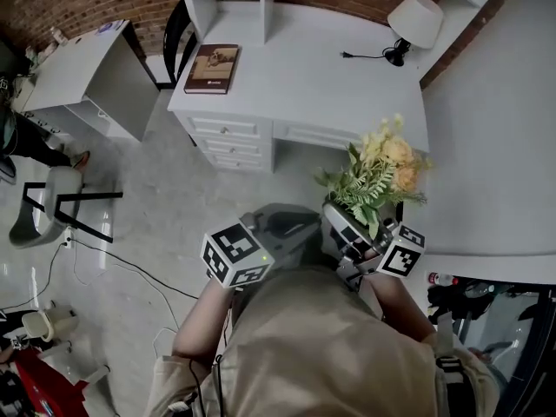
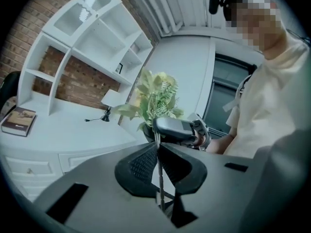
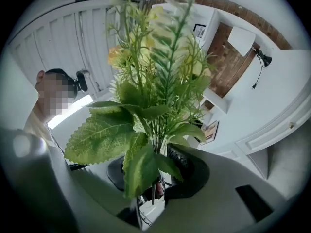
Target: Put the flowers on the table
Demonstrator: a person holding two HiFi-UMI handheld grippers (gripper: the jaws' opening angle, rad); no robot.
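Head view: right fingers (image 3: pixel 187 166) grasp flowers (image 1: pixel 378 176) near the desk (image 1: pixel 304 76) with book (image 1: pixel 213 68) and lamp (image 1: pixel 414 23); left fingers (image 2: pixel 141 166) clenched.

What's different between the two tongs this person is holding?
The right tongs clamp the stems of the flowers; the left tongs are pressed shut, apart from the flowers. Leaves crowd the right tongs' view, while the left tongs look unobstructed toward the desk. Both carry a cube with square markers.
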